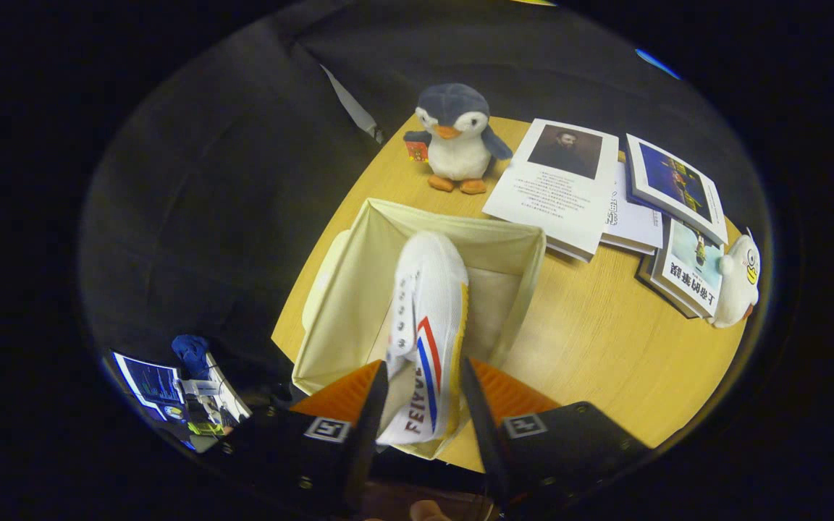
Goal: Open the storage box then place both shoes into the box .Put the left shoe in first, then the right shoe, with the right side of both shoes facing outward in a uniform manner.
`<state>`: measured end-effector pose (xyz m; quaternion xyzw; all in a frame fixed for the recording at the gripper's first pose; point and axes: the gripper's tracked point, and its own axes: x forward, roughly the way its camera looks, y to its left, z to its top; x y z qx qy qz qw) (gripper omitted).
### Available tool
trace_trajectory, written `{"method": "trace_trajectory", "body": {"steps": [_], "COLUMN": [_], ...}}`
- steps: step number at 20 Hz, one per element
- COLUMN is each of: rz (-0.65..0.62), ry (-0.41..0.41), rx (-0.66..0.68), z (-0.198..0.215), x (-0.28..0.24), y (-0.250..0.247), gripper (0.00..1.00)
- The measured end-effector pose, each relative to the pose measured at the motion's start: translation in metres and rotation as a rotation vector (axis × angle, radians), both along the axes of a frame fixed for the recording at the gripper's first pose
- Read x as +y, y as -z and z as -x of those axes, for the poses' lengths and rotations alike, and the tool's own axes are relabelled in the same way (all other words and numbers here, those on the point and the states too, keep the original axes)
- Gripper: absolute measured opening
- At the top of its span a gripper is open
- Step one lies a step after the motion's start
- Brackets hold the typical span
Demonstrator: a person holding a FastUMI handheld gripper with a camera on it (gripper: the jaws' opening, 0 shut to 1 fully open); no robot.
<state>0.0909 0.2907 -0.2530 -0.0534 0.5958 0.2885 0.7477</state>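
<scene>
My hand-held gripper is the closest thing to me. Its two fingers are closed on a white shoe, one finger on each side of the heel end. The shoe has red and blue stripes, a yellow edge along its sole, and a row of little lace holes. Its toe points away from me, out past the fingers.

The shoe hangs over the storage box. The box is open, with soft cream walls. The toe of the shoe is over the inside of the box, close to the far wall. I cannot tell if the shoe touches the bottom of the box.

Now I go from left to right. Far off to the left, low down and past the edge of the tabletop, I see a screen with some small things beside it. They are too small for me to tell what they are. Next comes the box with the shoe, on the wooden tabletop. Behind the box stands a toy penguin, upright, well apart from the box. To the right of the penguin lie some books and papers, partly one on top of another. At the far right a small white plush toy rests against the books.
</scene>
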Motion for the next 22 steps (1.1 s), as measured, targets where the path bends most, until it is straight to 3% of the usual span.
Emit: {"method": "trace_trajectory", "body": {"steps": [1,2,6,10,17,22], "rz": [0.003,-0.007,-0.068,-0.124,-0.189,-0.208], "ry": [0.002,0.009,0.077,0.207,0.477,0.557], "rx": [-0.038,-0.068,-0.174,-0.34,-0.794,-1.081], "z": [-0.007,-0.01,-0.026,-0.038,-0.06,-0.037], "x": [-0.006,-0.009,-0.041,-0.091,-0.201,-0.257], "y": [-0.009,-0.017,-0.052,-0.099,-0.194,-0.276], "gripper": [0.78,0.84,0.86,0.9,0.9,0.9]}}
